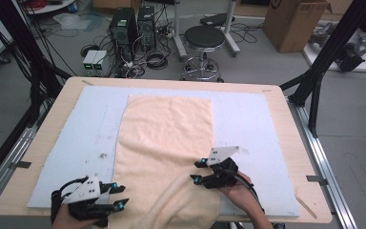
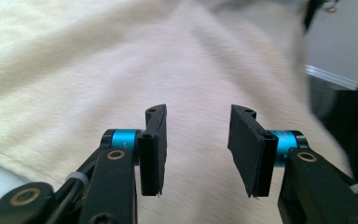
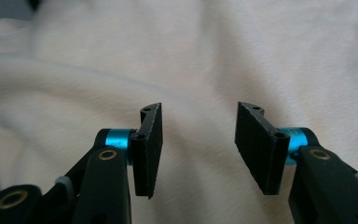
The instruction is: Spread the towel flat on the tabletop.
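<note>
Your left gripper [image 1: 119, 195] sits at the near left corner of the table [image 1: 276, 95], over the near left edge of the cream towel [image 1: 167, 138]. Its jaws stand apart, nothing between them; in the left gripper view [image 2: 197, 149] you see bare towel [image 2: 121, 70] through the gap, pads clear of the fabric. The towel lies lengthwise down the middle of the pale blue mat [image 1: 90, 129], far end flat and square, running from near the table's far edge to the near edge. Its near right corner is folded up and over into a thick bunched roll, which sags toward the near edge between your two hands. Your right gripper [image 1: 198, 171] is just right of that fold, at the towel's right edge, tips pointing left toward the cloth, your hand [image 1: 240, 188] behind it. Jaws apart here too, nothing pinched: the right gripper view [image 3: 198, 149] shows rumpled towel [image 3: 261, 56] beyond the open gap, with a raised fold running across on the left. Whether the tips brush the cloth, can't tell. Behind the table: a round stool [image 1: 204, 38], two PC towers [image 1: 133, 28] and a cardboard box [image 1: 293, 24] on the floor.
</note>
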